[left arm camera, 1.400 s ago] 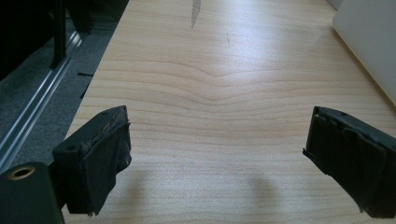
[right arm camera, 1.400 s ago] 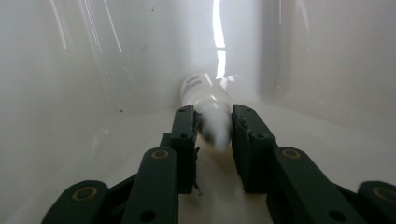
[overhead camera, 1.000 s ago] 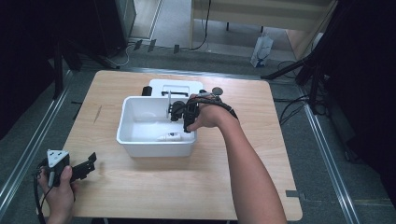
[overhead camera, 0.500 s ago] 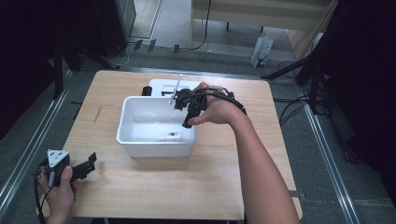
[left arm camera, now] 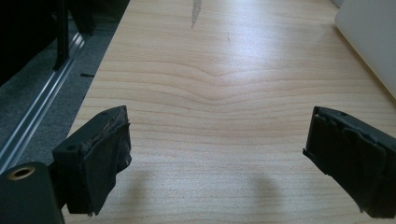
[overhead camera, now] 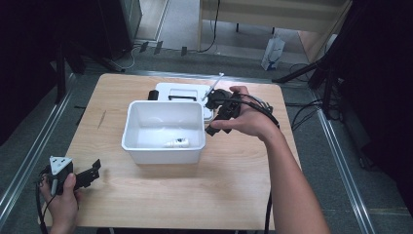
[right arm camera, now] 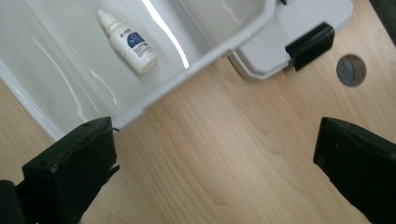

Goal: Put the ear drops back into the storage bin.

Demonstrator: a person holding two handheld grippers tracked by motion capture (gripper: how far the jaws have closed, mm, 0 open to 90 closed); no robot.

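A white plastic bin [overhead camera: 146,151] stands in the middle of the wooden table. A small white dropper bottle [overhead camera: 176,143] with a blue label lies on its side on the bin's floor, seen again in the right gripper view [right arm camera: 128,42]. My right gripper [overhead camera: 213,114] hovers just past the bin's right rim. Its jaws have just been opening and now stand wide, with nothing between them [right arm camera: 212,140]. My left gripper [overhead camera: 90,173] rests low at the table's front left corner, open over bare wood [left arm camera: 217,126].
The bin's white lid [overhead camera: 180,90] with black latches [right arm camera: 310,39] lies flat behind the bin. A round hole [right arm camera: 350,70] is set in the tabletop near the lid. The bin's corner [left arm camera: 373,37] shows far right of the left gripper. Dark floor and rails surround the table.
My right gripper rose out of the bin and moved to the right, past its rim, with its jaws spreading. The bottle stays on the bin's floor. The left hand kept still.
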